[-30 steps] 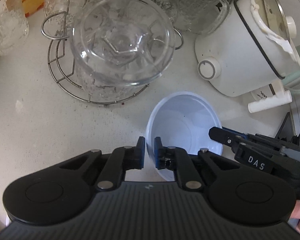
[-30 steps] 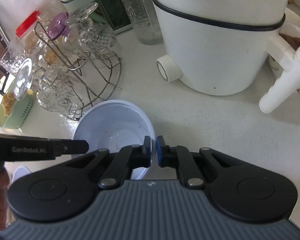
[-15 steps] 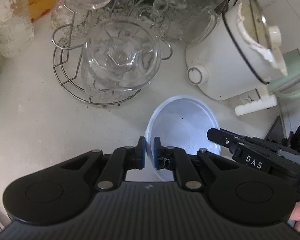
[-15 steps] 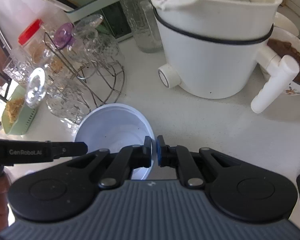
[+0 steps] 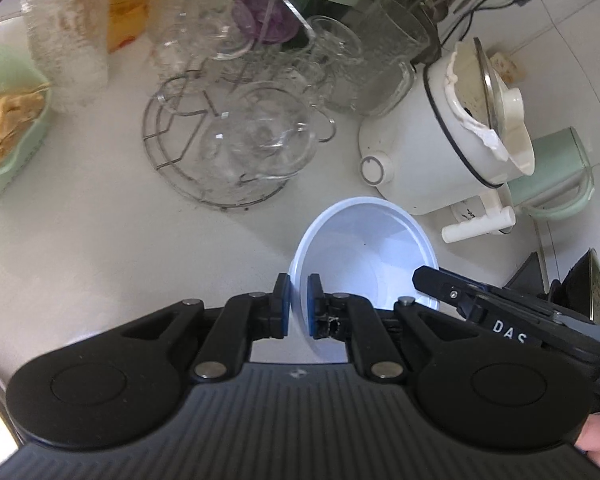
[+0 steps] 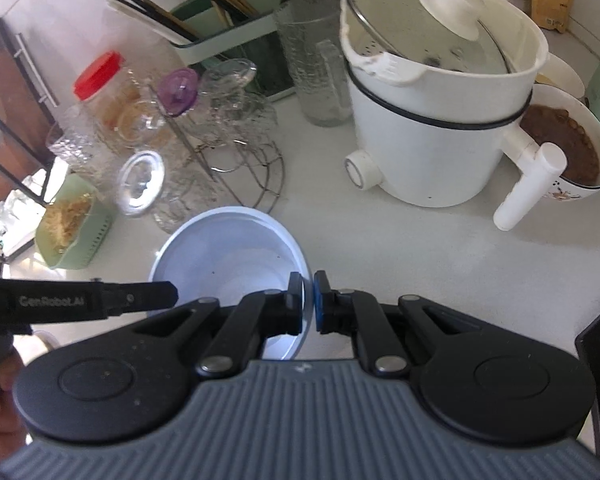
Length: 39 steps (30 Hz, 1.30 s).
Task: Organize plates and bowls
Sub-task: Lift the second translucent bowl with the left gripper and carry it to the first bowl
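1. Bowl (image 5: 364,256), pale blue and white, sits between both tools, over the white desk (image 5: 80,248); whether its base touches the desk cannot be told.
2. Left tool (image 5: 298,304) has its jaws narrowed on the bowl's left rim, one blue pad inside the wall and one outside.
3. Right tool (image 6: 307,306) is clamped the same way on the bowl's opposite rim, its pads pressed to either side of the thin wall.
4. Each tool also shows in the other's view: the right tool as a dark arm lettered DAS, the left tool as a dark arm lettered GenRobot.AI.
5. Beyond the bowl stands a round wire rack (image 5: 220,148) carrying clear glass cups and lids, just beside the bowl's far-left side.
6. To the bowl's far right stands a white electric pot (image 6: 440,120) with a glass lid and a white handle.
7. A brown-filled bowl (image 6: 568,156) stands just behind that handle.
8. A green basket (image 6: 72,228) of pale shreds rests near the desk's left edge.
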{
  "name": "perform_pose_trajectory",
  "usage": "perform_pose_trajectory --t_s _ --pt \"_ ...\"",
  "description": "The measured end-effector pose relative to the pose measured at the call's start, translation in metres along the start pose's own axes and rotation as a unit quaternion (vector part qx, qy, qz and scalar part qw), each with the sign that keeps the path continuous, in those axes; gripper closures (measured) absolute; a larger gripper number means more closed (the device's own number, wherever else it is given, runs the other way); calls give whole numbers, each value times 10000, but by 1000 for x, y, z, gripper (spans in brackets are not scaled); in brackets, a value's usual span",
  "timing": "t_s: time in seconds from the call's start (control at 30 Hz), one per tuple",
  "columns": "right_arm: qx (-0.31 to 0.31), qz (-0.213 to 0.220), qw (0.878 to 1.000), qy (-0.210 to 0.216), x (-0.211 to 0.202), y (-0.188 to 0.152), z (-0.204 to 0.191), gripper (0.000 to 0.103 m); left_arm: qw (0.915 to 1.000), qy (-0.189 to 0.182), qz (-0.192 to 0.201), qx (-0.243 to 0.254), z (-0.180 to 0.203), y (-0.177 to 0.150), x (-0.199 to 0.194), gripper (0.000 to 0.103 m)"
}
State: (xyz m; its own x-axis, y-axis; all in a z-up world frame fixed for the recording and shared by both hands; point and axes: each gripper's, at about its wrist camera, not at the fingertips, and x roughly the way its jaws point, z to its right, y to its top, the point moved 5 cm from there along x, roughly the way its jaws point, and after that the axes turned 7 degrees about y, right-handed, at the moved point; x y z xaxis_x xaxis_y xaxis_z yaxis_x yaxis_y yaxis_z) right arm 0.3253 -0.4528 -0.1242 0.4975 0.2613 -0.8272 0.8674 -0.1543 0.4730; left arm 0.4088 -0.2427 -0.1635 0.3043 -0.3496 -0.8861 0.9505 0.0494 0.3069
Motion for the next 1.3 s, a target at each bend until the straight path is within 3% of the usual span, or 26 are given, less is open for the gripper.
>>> perform_pose_trajectory --t_s 0.2,0.63,0.97,1.3 --pt "-174 58 9998 127 5 -5 -16 94 9990 -117 176 -381 -22 -11 -5 94" --pt "-295 272 9982 440 11 -23 -50 94 9964 -119 677 -489 -55 -26 -36 94" --pt "-350 284 9945 945 2 -32 -91 94 9898 139 1198 -757 -90 -42 -86 93" --pt "-704 -2 9904 1191 10 -49 -123 93 9833 387 1295 -1217 -126 -70 -98 93"
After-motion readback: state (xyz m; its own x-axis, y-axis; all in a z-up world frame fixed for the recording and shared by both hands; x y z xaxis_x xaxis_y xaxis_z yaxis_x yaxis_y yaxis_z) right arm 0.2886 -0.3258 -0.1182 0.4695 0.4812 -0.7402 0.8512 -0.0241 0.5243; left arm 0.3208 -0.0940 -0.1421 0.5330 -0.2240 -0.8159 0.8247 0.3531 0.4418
